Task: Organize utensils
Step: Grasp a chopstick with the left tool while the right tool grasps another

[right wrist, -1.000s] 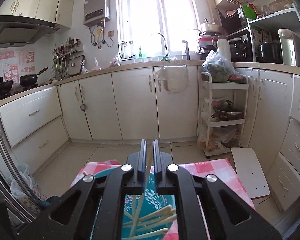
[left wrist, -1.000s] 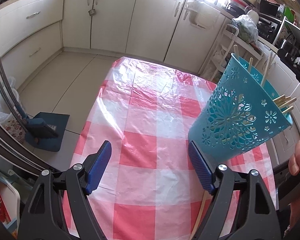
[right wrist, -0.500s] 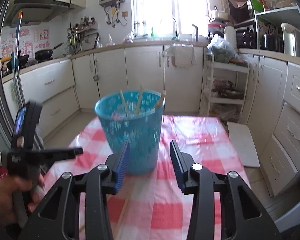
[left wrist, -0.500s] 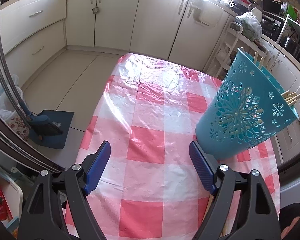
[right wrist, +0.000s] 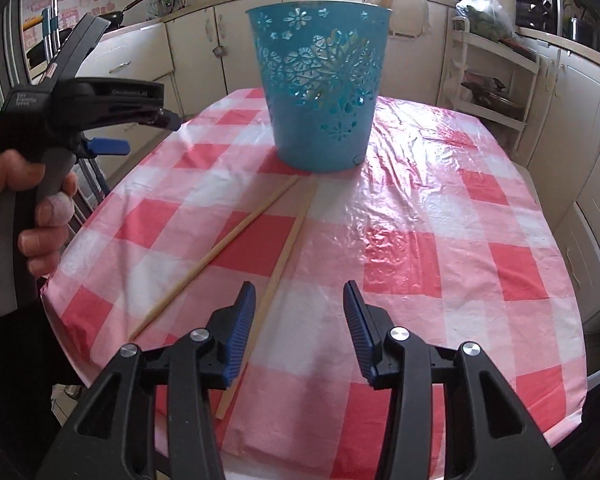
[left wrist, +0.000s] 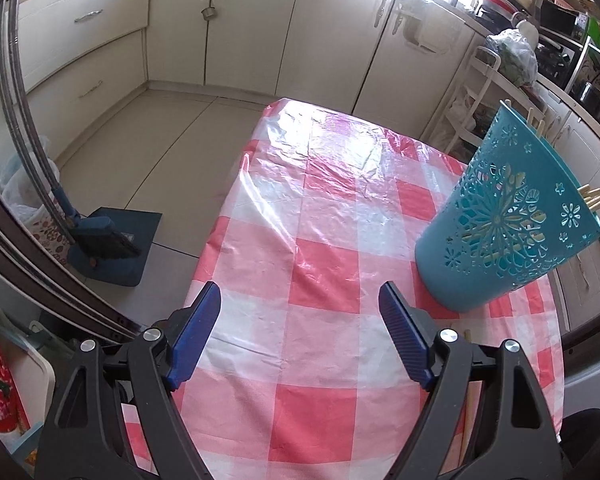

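two pale wooden chopsticks (right wrist: 220, 248) lie by teal basket (right wrist: 320, 92); both jaws spread, right's opening.

A teal plastic holder (right wrist: 322, 92), round, tapering toward its base and pierced with flower cut-outs, stands upright on the far half of the table. Pale wooden stick ends (left wrist: 592, 196) poke above its rim. Two loose wooden chopsticks (right wrist: 220, 252) lie flat on the cloth in front of it, their far tips close together near its base, spreading apart toward the near edge
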Demonstrator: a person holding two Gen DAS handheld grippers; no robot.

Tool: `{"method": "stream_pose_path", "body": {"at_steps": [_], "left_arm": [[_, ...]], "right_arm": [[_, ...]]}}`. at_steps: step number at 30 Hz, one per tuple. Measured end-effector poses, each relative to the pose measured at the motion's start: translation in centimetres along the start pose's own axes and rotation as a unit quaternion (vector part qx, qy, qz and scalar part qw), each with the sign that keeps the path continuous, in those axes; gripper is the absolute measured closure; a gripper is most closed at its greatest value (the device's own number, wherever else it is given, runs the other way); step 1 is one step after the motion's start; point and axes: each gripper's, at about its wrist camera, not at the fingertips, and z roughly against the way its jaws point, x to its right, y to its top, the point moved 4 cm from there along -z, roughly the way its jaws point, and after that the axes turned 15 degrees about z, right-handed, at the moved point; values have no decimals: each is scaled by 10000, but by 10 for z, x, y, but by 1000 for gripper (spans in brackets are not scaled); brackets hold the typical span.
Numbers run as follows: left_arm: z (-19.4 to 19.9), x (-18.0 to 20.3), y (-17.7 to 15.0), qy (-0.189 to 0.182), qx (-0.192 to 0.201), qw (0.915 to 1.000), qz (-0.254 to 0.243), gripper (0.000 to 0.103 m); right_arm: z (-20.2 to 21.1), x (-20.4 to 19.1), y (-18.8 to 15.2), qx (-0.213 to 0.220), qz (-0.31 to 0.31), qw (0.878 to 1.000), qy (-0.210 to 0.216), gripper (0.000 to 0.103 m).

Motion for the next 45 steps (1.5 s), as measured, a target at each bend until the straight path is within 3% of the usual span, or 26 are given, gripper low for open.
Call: {"method": "stream_pose_path", "body": {"at_steps": [10,17,19,20,21,23,27,31,35,37,40,42,45], "left_arm": [[-2,2,-5,29,-80,9999,-106,25],[-4,24,-19,23,-119,9977,-666,25],[-4,30,-24,-16,-161,9966,-810,25],[-5,35,-27,-74,-204,9958,-893,25],[-5,39,-30,-140,-244,9949,-969,25],[-6,50,-38,-279,-352,9920,-1177,25],[-14,82,-66,-427,-639,9799,-1843,26],[-26,107,-95,-209,-673,9660,-2487,26],[-38,116,-107,-34,-791,9613,-2640,26],[-40,115,-107,-79,-789,9632,-2569,27],[-40,115,-106,-164,-781,9654,-2482,40],[-38,118,-105,-260,-779,9642,-2520,69],[-37,120,-107,-305,-797,9633,-2544,96]], "right_arm": [[-12,-5,4,-113,87,9998,101,58],[-44,8,29,-147,19,9998,-114,58],[-52,13,36,-194,15,9997,-111,64],[-53,17,39,-257,-7,9996,-144,82],[-53,19,41,-311,115,9991,-245,89],[-51,32,39,-434,33,9987,-256,94],[-47,57,28,-595,-149,9979,-212,95],[-44,71,21,-625,-323,9975,-13,94],[-45,73,20,-450,-408,9981,75,85],[-48,72,24,-386,-396,9984,82,79],[-52,73,27,-342,-390,9986,49,79],[-55,75,31,-348,-337,9988,-12,85],[-57,79,31,-312,-398,9987,-11,94]]}}
